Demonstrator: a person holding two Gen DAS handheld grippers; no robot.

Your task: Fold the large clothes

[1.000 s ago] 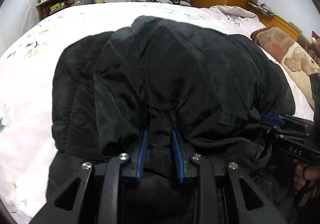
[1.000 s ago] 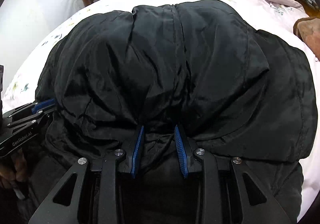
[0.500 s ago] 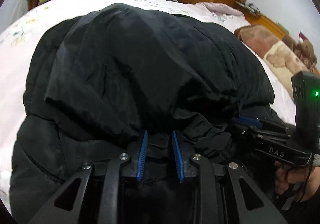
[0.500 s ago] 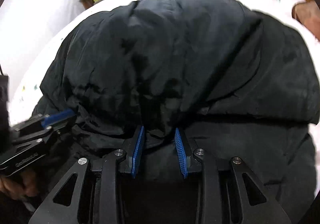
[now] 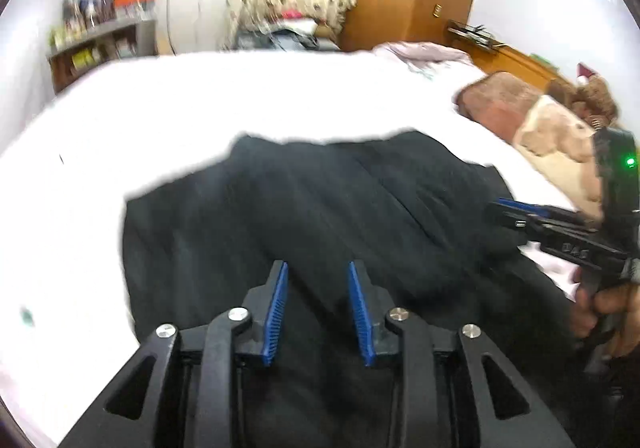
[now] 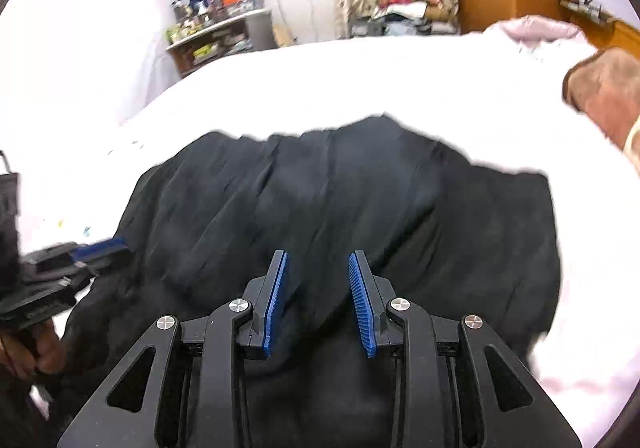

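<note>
Black jacket (image 5: 320,216) folded on white bed (image 5: 240,100), left tool (image 5: 318,272) opening, right tool (image 6: 318,262) released (both empty)

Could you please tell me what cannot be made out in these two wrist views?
- Both views: whether the black jacket is pinched by the left hand-held gripper, whose jaws are opening, or the right hand-held gripper; black cloth, motion blur.
- Both views: jacket's near edge, hidden under the gripper bodies and cut off at the bottom.
- Shelf contents: too small and blurred.
</note>
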